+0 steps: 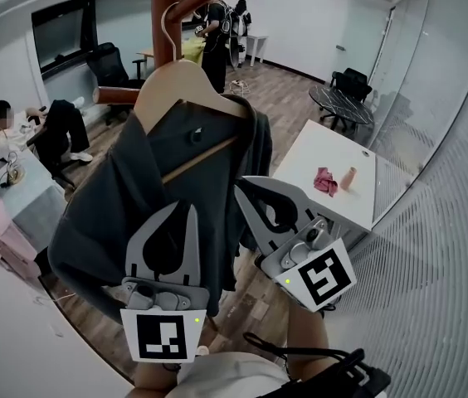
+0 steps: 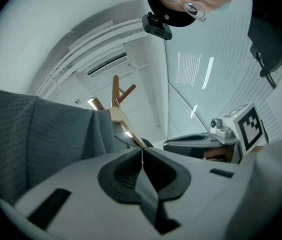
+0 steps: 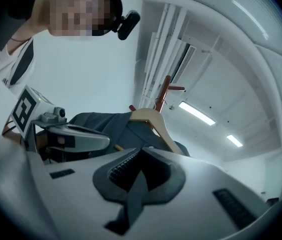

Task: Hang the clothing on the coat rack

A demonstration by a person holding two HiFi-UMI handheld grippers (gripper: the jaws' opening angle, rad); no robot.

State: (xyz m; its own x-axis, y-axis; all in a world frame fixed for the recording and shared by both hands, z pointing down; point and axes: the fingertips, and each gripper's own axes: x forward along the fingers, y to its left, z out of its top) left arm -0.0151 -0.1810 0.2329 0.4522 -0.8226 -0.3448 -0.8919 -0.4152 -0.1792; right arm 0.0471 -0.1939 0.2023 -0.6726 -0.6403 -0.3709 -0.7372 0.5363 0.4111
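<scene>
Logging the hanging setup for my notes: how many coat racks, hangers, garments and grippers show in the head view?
coat rack: 1
wooden hanger: 1
grey garment: 1
grippers: 2, the left gripper and the right gripper
Total: 5

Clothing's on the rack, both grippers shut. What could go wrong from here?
1. The grey garment sits lopsided on the wooden hanger, bunched left; it may slide off.
2. The left gripper and right gripper are close against the fabric; pulling away might snag it.
</scene>
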